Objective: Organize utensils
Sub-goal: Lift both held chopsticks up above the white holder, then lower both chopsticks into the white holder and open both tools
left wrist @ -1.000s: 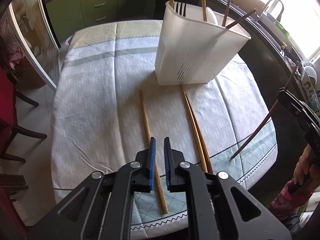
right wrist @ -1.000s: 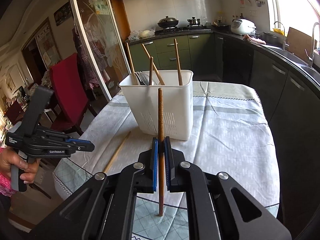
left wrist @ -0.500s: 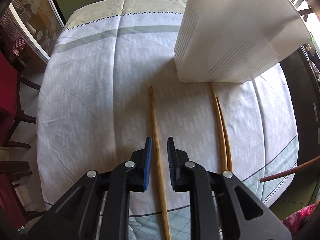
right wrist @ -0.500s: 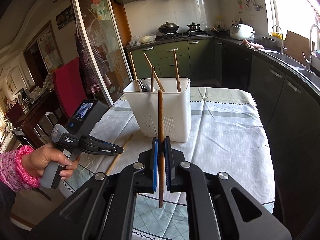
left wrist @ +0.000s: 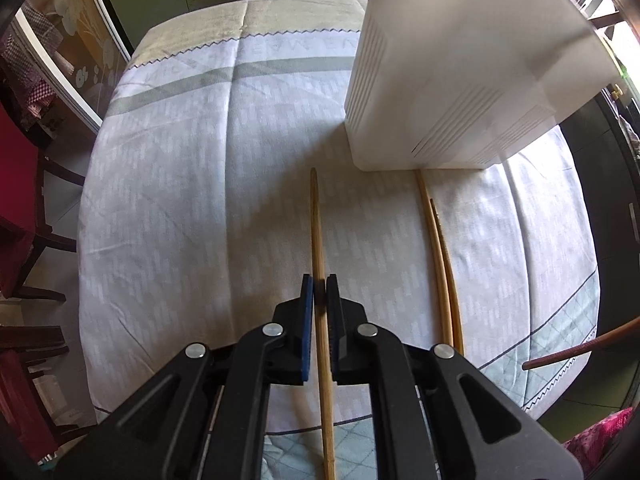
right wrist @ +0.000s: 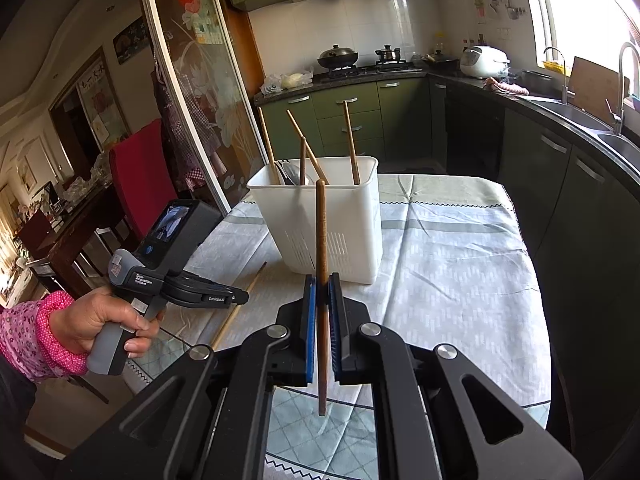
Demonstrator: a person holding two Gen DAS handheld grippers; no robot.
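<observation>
A white utensil holder (left wrist: 460, 80) stands on the table (left wrist: 180, 200) and holds several chopsticks and some cutlery; it also shows in the right wrist view (right wrist: 320, 224). My left gripper (left wrist: 319, 284) is low over the cloth, its jaws narrowly open around a light bamboo chopstick (left wrist: 318, 232) that lies flat. It also shows in the right wrist view (right wrist: 240, 299). Two more chopsticks (left wrist: 442, 272) lie to its right. My right gripper (right wrist: 321, 280) is shut on a dark brown chopstick (right wrist: 321, 232), held upright in front of the holder; its tip shows in the left wrist view (left wrist: 576, 350).
The table's front edge is close below both grippers. A red chair (right wrist: 140, 184) and a glass sliding door (right wrist: 188, 100) stand to the left. Green kitchen cabinets (right wrist: 360, 120) and a counter with a sink (right wrist: 580, 112) run behind and to the right.
My left gripper has moved forward and down over the single bamboo chopstick, so its fingers now straddle it. My right gripper has stayed shut on the brown chopstick, lifting slightly.
</observation>
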